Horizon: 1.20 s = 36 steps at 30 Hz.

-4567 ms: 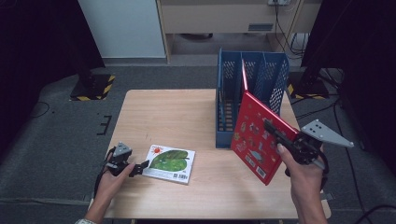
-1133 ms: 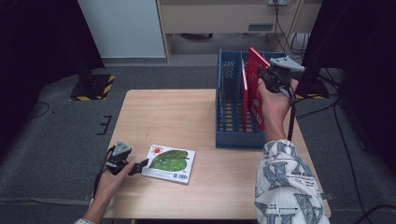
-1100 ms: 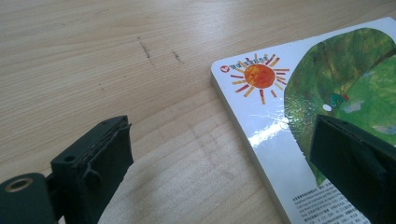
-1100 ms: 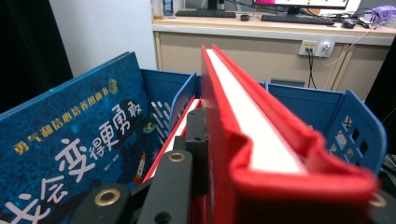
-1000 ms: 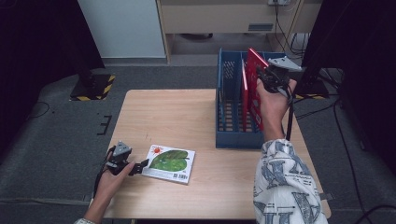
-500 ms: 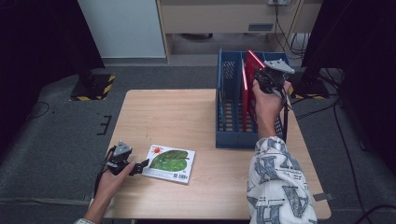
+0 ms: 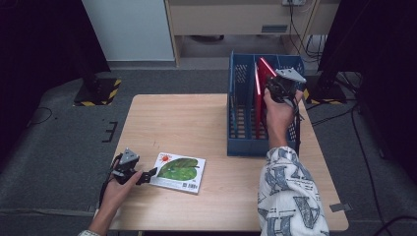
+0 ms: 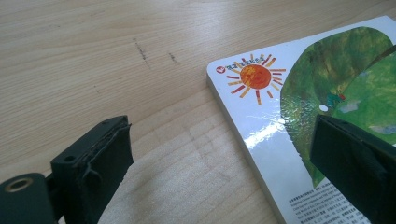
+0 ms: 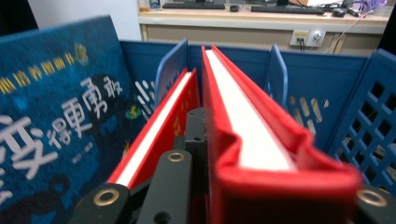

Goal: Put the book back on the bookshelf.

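Note:
A red book (image 7: 264,73) stands upright in the blue slotted rack (image 7: 236,123) at the table's right rear. My right gripper (image 7: 271,92) is shut on the book's near edge and holds it low in a slot. In the right gripper view this red book (image 9: 243,135) sits between the jaws of my right gripper (image 9: 219,140). A second red book (image 9: 159,135) stands just left of it, and a blue book (image 9: 56,116) further left. A picture book with a green leaf cover (image 7: 178,170) lies flat at front left. My left gripper (image 7: 147,175) rests open at its left edge. The leaf book's corner (image 8: 280,116) lies between the open jaws.
The rack's perforated walls and dividers (image 9: 327,88) stand close on both sides of the held book. Bare wooden tabletop (image 7: 177,123) spreads between the rack and the leaf book. Desks, cables and dark stands lie beyond the table.
My right hand carried the red book from the table's front right up over the rack, then lowered it into a slot. The left hand and the leaf book have stayed put.

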### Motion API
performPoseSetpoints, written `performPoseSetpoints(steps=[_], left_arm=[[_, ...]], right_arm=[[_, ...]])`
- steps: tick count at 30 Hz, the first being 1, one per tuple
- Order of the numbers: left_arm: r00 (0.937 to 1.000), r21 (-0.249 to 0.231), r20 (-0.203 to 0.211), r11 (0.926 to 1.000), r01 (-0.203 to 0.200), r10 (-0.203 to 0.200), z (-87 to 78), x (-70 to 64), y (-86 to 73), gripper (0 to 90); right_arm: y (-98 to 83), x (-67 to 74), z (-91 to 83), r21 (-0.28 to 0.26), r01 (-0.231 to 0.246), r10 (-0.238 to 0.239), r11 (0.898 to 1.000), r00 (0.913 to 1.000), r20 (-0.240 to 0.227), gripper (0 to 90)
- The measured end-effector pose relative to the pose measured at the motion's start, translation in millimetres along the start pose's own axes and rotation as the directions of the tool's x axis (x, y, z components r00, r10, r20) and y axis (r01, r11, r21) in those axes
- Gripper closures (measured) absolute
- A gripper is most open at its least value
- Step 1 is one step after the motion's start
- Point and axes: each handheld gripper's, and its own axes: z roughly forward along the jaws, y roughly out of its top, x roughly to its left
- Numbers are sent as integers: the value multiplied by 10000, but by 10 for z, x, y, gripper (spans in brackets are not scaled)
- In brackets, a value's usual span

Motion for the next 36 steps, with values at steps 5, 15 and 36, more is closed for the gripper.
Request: performPoseSetpoints(steps=[5,15,36], left_arm=[[10000,-27,1,10000,20,-20,-2,-3,2,49],[10000,-50,29,10000,-28,28,3,-8,7,50],[10000,-83,-16,9999,-79,79,-16,-12,19,50]], right_arm=[[-80,-12,41,52,-85,85,10000,10000,7,792],[-139,-23,62,74,-81,81,9999,10000,-7,792],[-287,-26,-165,685,137,-128,9976,9998,-141,775]])
